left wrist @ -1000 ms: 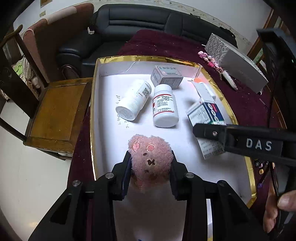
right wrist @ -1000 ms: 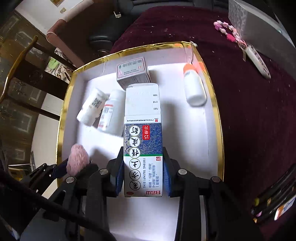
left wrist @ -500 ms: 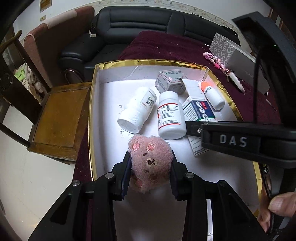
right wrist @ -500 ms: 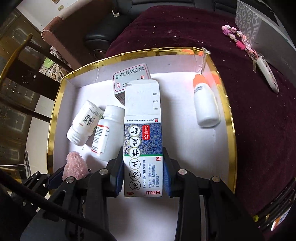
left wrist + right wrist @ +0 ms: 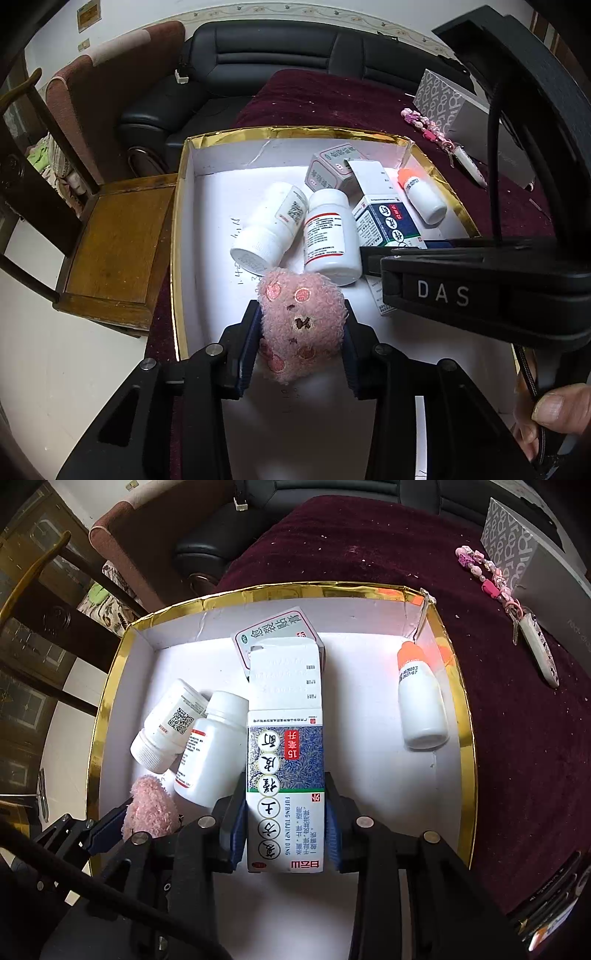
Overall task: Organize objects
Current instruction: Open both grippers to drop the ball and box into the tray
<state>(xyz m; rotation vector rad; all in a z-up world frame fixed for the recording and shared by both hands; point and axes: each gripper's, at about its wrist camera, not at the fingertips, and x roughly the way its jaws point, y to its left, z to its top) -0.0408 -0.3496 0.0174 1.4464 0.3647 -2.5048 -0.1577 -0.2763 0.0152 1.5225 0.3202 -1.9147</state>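
Both grippers hang over the gold-edged tray (image 5: 466, 709). Left gripper (image 5: 301, 341) has the pink plush toy (image 5: 301, 325) between its jaws, which are easing open. Right gripper (image 5: 284, 827) clamps the medicine box (image 5: 284, 775), bottles (image 5: 210, 749) at its 10 o'clock.

Bare tray floor (image 5: 369, 709) open between tall carton (image 5: 284, 716) and orange-capped bottle (image 5: 421, 705); left side blocked by two lying white bottles (image 5: 192, 734) and small box (image 5: 277, 635).

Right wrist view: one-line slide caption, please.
Right claw grips a tall medicine carton over the gold-rimmed tray of bottles.
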